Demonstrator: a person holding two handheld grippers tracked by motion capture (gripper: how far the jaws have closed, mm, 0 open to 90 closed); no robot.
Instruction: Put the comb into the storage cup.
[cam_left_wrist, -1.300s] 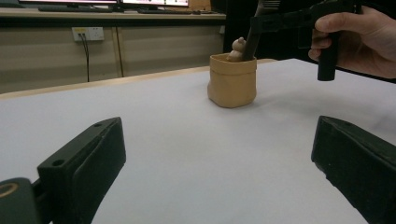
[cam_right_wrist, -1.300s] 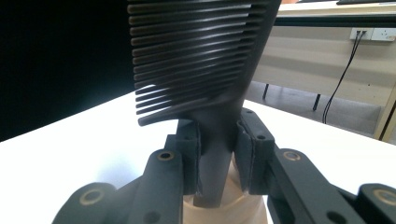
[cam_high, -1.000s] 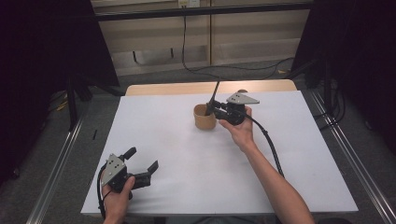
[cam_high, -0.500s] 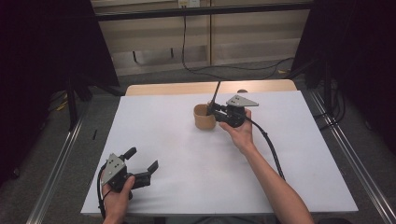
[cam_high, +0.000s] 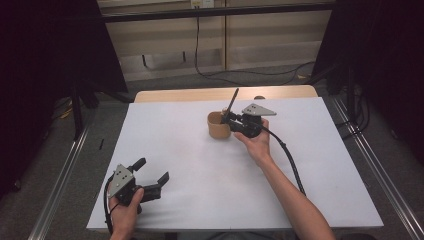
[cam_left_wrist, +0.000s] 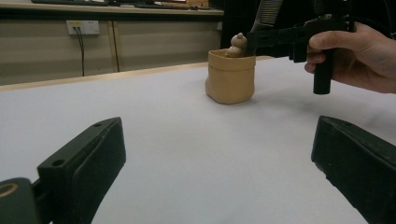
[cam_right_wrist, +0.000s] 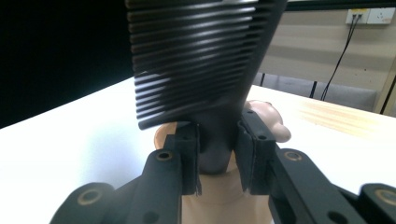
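Right gripper view: right tongs (cam_right_wrist: 217, 161) clamp a black ridged comb (cam_right_wrist: 201, 65).
Tan soft cup (cam_left_wrist: 230, 77) holds a rounded figure (cam_left_wrist: 237, 44); left tongs (cam_high: 150, 175) gape.

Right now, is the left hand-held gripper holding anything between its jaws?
No, the left hand-held gripper has its jaws spread wide apart with nothing but bare white table between them.

Tabletop: white sheet (cam_high: 175, 150) over a pale wooden board whose far edge shows bare
Back wall: beige panels (cam_high: 210, 45) with a dark rail across the top
Outlet: white socket (cam_left_wrist: 83, 27) on the wall, black cables (cam_high: 196, 35) hanging down to the floor
Floor: grey (cam_high: 60, 165), with metal rails (cam_high: 55, 195) along both sides of the tabletop
Sides: dark curtains (cam_high: 45, 50) left and right
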